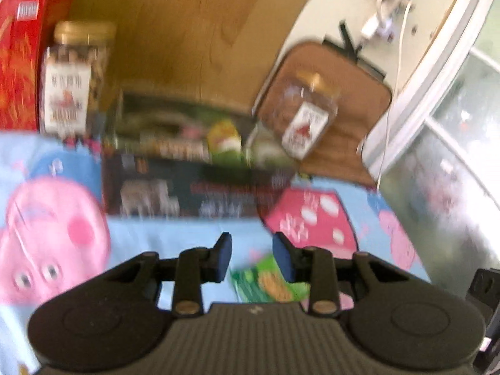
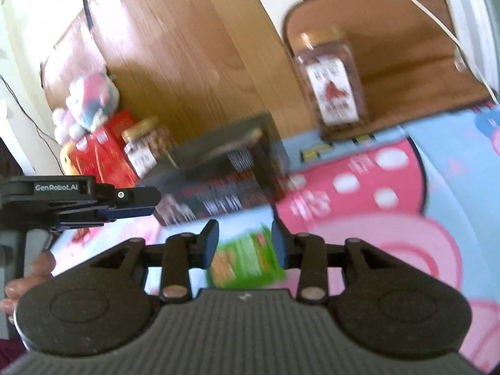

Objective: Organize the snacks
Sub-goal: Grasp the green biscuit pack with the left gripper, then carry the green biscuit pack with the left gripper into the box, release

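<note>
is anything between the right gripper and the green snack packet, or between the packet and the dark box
Nothing visible blocks either. The green packet lies on the cartoon cloth right at the right gripper, between its parted fingers. From there to the dark box only bare cloth shows. The left gripper reaches in from the side, clear of that path.

Dark box (image 1: 193, 184) lies on the sheet (image 1: 175, 234), packets inside. Jar (image 1: 73, 78) stands left of the box, carton (image 1: 18, 59) left of the jar. Second jar (image 1: 307, 115) on the chair seat (image 1: 353, 143), right of the box. Small packet (image 1: 265, 284) lies before the box.
</note>
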A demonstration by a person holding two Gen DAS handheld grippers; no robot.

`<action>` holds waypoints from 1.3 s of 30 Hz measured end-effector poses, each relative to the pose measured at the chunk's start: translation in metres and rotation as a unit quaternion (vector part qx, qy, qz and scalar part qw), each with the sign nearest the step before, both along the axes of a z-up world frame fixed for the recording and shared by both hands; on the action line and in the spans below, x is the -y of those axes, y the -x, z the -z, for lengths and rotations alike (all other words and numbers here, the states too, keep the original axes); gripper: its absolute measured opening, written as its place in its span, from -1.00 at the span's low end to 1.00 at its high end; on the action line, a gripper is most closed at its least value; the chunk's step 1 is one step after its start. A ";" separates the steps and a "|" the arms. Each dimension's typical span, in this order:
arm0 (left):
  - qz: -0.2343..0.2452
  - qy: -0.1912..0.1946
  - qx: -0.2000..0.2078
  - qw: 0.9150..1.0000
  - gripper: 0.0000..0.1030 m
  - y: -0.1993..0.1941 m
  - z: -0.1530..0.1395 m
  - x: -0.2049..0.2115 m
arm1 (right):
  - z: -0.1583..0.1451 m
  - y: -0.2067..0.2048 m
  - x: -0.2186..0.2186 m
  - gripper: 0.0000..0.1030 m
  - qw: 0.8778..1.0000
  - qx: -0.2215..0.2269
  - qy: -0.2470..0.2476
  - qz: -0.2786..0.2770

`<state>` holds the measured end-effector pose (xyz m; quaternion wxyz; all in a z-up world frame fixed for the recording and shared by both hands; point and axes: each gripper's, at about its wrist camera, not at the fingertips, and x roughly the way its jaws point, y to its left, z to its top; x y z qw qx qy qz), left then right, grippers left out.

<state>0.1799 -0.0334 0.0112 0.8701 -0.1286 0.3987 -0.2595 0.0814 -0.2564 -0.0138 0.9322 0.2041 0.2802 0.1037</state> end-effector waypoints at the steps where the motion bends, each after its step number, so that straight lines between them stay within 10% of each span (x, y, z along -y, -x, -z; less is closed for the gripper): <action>1: 0.002 -0.001 -0.012 1.000 -0.42 0.001 0.006 0.004 | 0.005 0.002 0.002 -0.22 1.000 -0.008 -0.004 0.004; 7: 0.009 0.010 -0.097 0.995 -0.42 -0.003 0.044 0.020 | 0.033 -0.008 0.004 -0.25 0.998 -0.060 -0.034 0.004; 18: -0.002 0.019 -0.099 0.995 -0.32 -0.010 0.047 0.012 | 0.027 -0.002 -0.018 -0.03 0.998 -0.031 0.018 -0.046; 25: 0.014 -0.012 -0.044 0.999 -0.41 0.001 0.033 0.023 | 0.026 -0.008 -0.048 -0.50 0.992 -0.012 0.112 -0.050; 39: -0.054 0.007 0.084 0.995 -0.43 -0.043 -0.049 -0.038 | -0.039 -0.069 -0.096 -0.52 0.985 0.098 0.125 -0.073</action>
